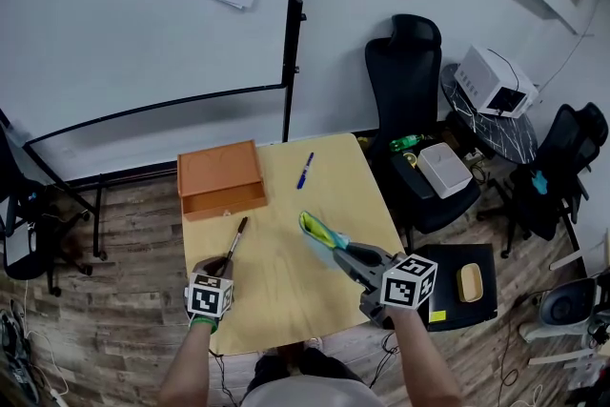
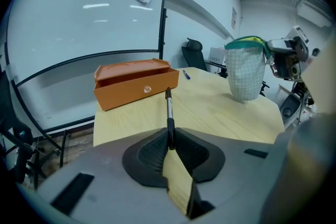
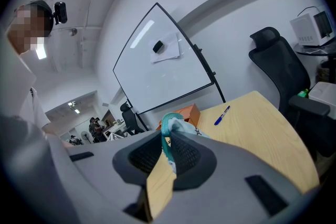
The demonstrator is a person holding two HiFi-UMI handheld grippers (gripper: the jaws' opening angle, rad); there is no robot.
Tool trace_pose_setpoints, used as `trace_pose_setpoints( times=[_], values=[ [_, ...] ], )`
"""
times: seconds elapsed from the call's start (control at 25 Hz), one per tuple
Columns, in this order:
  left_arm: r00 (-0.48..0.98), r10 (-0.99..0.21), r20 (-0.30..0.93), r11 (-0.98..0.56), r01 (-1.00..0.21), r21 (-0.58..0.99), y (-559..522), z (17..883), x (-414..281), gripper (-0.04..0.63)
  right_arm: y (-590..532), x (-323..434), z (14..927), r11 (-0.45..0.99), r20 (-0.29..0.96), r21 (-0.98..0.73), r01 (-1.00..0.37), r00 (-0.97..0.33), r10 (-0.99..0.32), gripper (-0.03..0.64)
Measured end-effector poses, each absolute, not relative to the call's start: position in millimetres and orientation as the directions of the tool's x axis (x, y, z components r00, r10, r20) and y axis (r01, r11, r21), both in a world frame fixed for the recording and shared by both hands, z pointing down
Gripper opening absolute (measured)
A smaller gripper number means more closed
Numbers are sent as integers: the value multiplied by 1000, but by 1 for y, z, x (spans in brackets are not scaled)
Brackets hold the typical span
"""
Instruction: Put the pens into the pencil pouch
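Your left tongs (image 1: 226, 266) sit low in the lower left of the head view, closed down narrow on the rear end of the black pen (image 1: 236, 241). In the left gripper view the pads of the left tongs (image 2: 170, 145) pinch the black pen (image 2: 169, 112) at its very end. The rest of the barrel sticks straight out ahead of the jaws over the table (image 2: 220, 118). Its tip points at the orange box (image 2: 136, 84) and stops short of it.

Your right tongs (image 1: 345, 254) are at centre right of the head view, clamped on the pencil pouch (image 1: 319, 231), which juts up and to the left from the jaws. In the right gripper view the pads of the right tongs (image 3: 167, 147) press on the teal rim of the pencil pouch (image 3: 175, 126), so only that edge shows between them. Seen from the left gripper view, the pencil pouch (image 2: 245, 73) hangs upright at the right of the frame, mouth on top. Whether its bottom touches the wood you cannot tell.

The blue pen (image 1: 304, 171) lies loose on the far part of the table (image 1: 286, 305), upper centre of the frame. It is right of the orange box (image 1: 221, 178) and well apart from both tongs. The two tongs are apart from each other, with bare wood between them.
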State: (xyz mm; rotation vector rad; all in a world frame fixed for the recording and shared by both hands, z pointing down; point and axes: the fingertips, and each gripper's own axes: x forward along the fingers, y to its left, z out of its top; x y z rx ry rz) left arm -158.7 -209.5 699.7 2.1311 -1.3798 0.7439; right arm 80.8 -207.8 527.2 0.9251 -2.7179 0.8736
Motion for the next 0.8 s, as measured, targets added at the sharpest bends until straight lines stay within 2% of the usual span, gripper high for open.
trace_pose_setpoints(
  times=[0.24, 0.44, 0.64, 0.8],
  values=[
    [410, -672, 617, -473, -879, 70, -218, 640, -139, 46, -214, 82, 523, 648, 300, -454, -611, -790, -534, 49],
    [498, -659, 563, -588, -808, 27, -220, 577, -112, 46, -222, 87, 517, 671, 327, -365, -646, -763, -557, 49],
    [587, -585, 559, -708, -707, 2, -213, 535, -82, 46, -229, 95, 518, 684, 370, -279, -674, -733, -571, 49],
    [616, -495, 613, -797, -602, -40, -206, 529, -60, 46, -228, 96, 522, 697, 394, -239, -676, -724, -566, 49]
  ],
)
